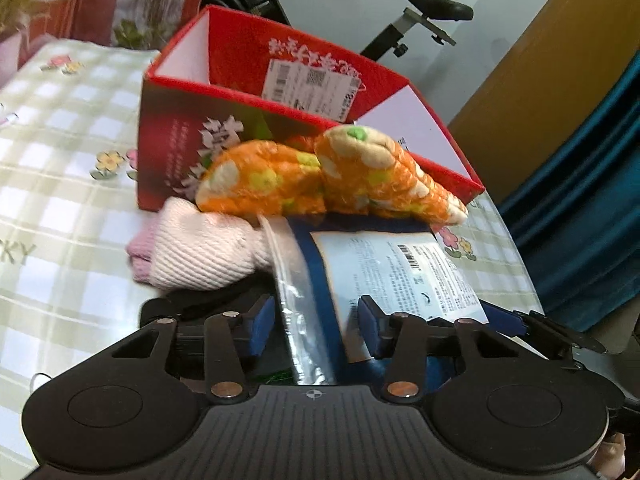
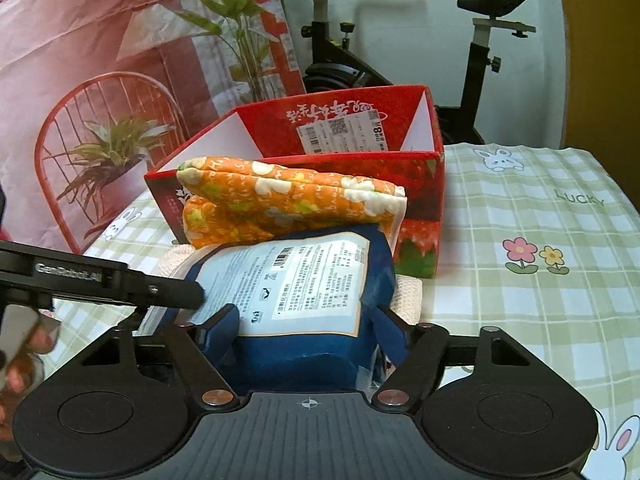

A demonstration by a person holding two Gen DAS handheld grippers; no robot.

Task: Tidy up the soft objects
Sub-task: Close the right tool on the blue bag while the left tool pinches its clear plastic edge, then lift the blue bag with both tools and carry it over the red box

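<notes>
From the left wrist we see our left gripper (image 1: 316,330) with its blue pads on either side of the clear plastic edge of the blue packet (image 1: 320,280); the jaws stand apart, and we cannot tell whether the pads press on the plastic. The packet lies on the desk (image 1: 60,184) just in front of the red box (image 1: 240,92). An orange flowered mitt (image 1: 320,176) rests on the packet, against the box's front wall, and a pink knitted piece (image 1: 200,252) lies beside the packet. What we see of the box's inside is bare; a white barcode label (image 1: 312,90) sticks on its far inner wall. The desk cloth shows the letters "KY"

From the right wrist, our right gripper (image 2: 306,334) straddles the blue packet (image 2: 304,344), both pads against its sides. Its white label (image 2: 304,284) carries a barcode and print too small to read. The mitt (image 2: 288,204) lies on the packet, touching the red box (image 2: 420,200). The left gripper's arm (image 2: 100,280) reads "GenRobot.AI"; the cloth (image 2: 540,280) reads "LUCKY"
</notes>
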